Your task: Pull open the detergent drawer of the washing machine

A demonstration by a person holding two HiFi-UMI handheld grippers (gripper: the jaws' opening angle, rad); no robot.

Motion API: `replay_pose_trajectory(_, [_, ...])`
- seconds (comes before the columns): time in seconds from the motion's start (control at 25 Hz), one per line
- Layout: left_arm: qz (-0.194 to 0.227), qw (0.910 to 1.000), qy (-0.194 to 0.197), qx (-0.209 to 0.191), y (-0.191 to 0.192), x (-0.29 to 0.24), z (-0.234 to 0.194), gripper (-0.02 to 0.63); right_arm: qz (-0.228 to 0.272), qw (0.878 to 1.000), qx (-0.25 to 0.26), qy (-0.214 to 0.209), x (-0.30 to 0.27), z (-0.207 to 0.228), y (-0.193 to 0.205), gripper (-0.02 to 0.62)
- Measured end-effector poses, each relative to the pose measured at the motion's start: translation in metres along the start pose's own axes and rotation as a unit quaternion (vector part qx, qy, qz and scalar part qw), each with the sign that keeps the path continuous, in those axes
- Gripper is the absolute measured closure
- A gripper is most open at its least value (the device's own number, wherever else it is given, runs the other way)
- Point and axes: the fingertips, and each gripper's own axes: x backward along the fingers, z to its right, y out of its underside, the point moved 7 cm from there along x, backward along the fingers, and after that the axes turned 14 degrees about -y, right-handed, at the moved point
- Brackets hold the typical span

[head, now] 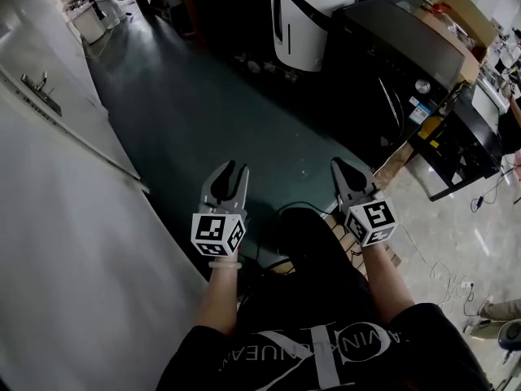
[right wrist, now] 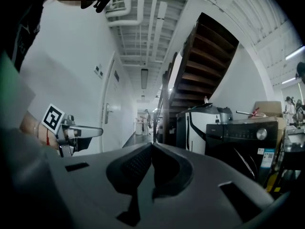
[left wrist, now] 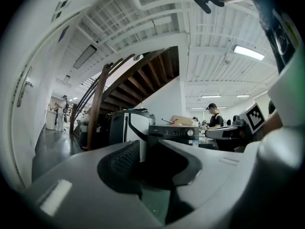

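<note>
The black washing machine [head: 391, 55] stands at the upper right of the head view, some way ahead of both grippers. Its control panel with a round knob [right wrist: 260, 134] also shows in the right gripper view, and the machine [left wrist: 172, 133] sits straight past the jaws in the left gripper view. I cannot make out its detergent drawer as pulled out. My left gripper [head: 235, 169] [left wrist: 148, 146] is open, with only air between the tips. My right gripper [head: 338, 164] [right wrist: 152, 144] is shut on nothing, its tips touching. Both point level over the floor.
A white wall with a door handle [head: 37, 84] runs along the left. A tall white-and-black appliance [head: 313, 15] stands left of the washer, and a cardboard box [head: 466, 10] lies behind it. Cables [head: 444, 271] trail on the floor at right. A wooden staircase [right wrist: 205, 56] rises beyond.
</note>
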Motion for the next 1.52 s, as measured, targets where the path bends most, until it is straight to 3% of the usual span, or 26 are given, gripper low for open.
replay_pose_trajectory(0.48, [-0.025, 0.9995, 0.011, -0.018, -0.008, -0.136, -0.026, 0.505, 0.008, 1.0, -0.02, 0.022, -0.077, 0.109, 0.007, 0.583])
replay_pose_trajectory(0.76, [-0.041, 0.9985, 0.029, -0.022, -0.032, -0.237, -0.032, 0.505, -0.015, 0.999, -0.019, 0.039, -0.119, 0.184, -0.019, 0.583])
replay_pose_trajectory(0.92, [-0.048, 0.9979, 0.042, -0.015, -0.048, -0.282, -0.029, 0.505, -0.036, 0.997, -0.043, 0.06, -0.134, 0.215, -0.035, 0.583])
replay_pose_trajectory(1.52, [-0.038, 0.9945, 0.092, -0.034, -0.094, -0.342, 0.0, 0.505, -0.03, 0.996, -0.037, 0.076, -0.128, 0.252, -0.061, 0.583])
